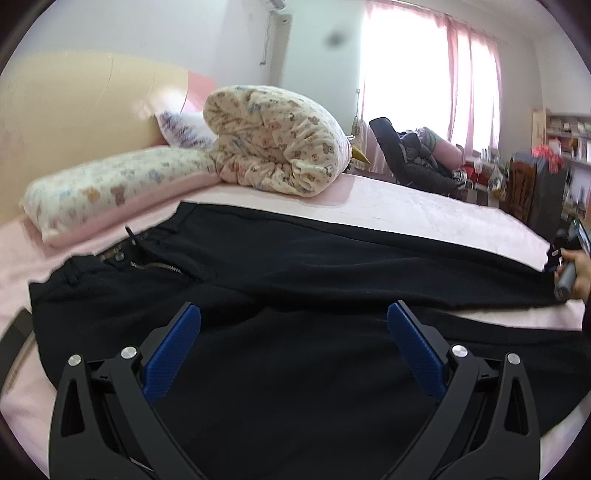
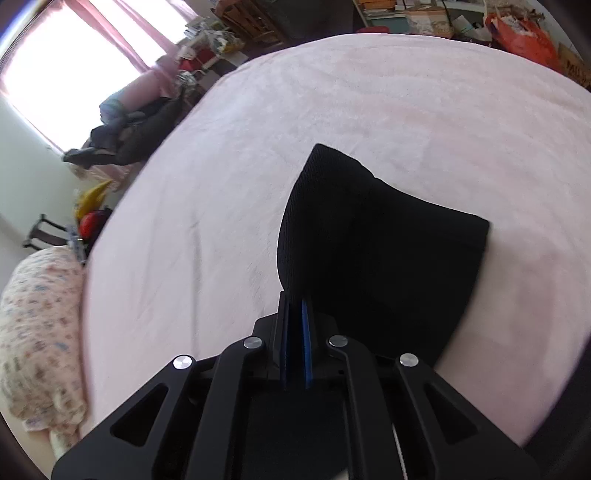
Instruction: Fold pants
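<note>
Black pants (image 1: pixel 295 280) lie spread across the pink bed, waistband and open zipper (image 1: pixel 155 266) at the left, legs running to the right. My left gripper (image 1: pixel 293 317) is open and empty, hovering over the thigh area with blue pads wide apart. My right gripper (image 2: pixel 295 306) is shut on the hem end of a pant leg (image 2: pixel 369 240) and lifts it off the sheet. The right gripper also shows in the left wrist view (image 1: pixel 563 266) at the far right end of the upper leg.
A rolled floral quilt (image 1: pixel 277 140) and a floral pillow (image 1: pixel 103 184) lie at the head of the bed. A chair piled with dark clothes (image 1: pixel 413 158) stands by the window. Shelves and clutter (image 2: pixel 443 14) lie past the bed's foot.
</note>
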Motion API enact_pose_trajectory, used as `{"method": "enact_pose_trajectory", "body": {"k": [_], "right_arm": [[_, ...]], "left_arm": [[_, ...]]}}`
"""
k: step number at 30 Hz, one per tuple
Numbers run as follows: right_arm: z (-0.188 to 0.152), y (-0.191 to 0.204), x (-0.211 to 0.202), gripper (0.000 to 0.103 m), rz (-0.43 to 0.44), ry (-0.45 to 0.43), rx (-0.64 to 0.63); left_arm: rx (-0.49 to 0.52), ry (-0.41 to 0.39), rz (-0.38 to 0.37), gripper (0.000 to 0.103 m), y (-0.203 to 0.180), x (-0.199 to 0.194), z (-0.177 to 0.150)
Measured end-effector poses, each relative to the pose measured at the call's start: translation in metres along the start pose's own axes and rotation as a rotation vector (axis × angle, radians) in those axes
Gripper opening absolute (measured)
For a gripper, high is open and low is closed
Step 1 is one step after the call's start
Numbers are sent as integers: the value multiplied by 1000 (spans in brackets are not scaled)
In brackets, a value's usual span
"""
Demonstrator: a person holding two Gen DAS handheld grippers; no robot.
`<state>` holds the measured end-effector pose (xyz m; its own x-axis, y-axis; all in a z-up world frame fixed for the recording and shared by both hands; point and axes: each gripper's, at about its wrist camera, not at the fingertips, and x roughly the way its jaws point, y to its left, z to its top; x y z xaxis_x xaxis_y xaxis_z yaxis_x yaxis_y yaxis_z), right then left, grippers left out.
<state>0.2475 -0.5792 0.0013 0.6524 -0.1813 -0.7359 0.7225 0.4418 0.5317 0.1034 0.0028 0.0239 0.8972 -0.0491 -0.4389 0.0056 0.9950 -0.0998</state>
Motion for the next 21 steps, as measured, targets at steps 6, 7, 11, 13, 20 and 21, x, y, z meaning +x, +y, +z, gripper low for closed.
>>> {"method": "enact_pose_trajectory", "body": {"k": [6, 7, 11, 13, 20, 21], "right_arm": [[-10, -3, -44, 6, 71, -15, -37], [-11, -2, -50, 6, 77, -19, -44], [-27, -10, -88, 6, 148, -51, -105], [-37, -15, -108, 6, 189, -76, -155], [-86, -64, -174, 5, 333, -119, -243], [-93, -76, -181, 5, 353, -111, -230]], "left_arm": [[-86, 19, -55, 101, 13, 0, 1], [-113, 11, -70, 101, 17, -2, 1], [-231, -26, -129, 101, 34, -7, 2], [-264, -19, -176, 101, 42, -6, 4], [-434, 74, -321, 101, 67, 7, 15], [-464, 74, -323, 101, 71, 9, 20]]}}
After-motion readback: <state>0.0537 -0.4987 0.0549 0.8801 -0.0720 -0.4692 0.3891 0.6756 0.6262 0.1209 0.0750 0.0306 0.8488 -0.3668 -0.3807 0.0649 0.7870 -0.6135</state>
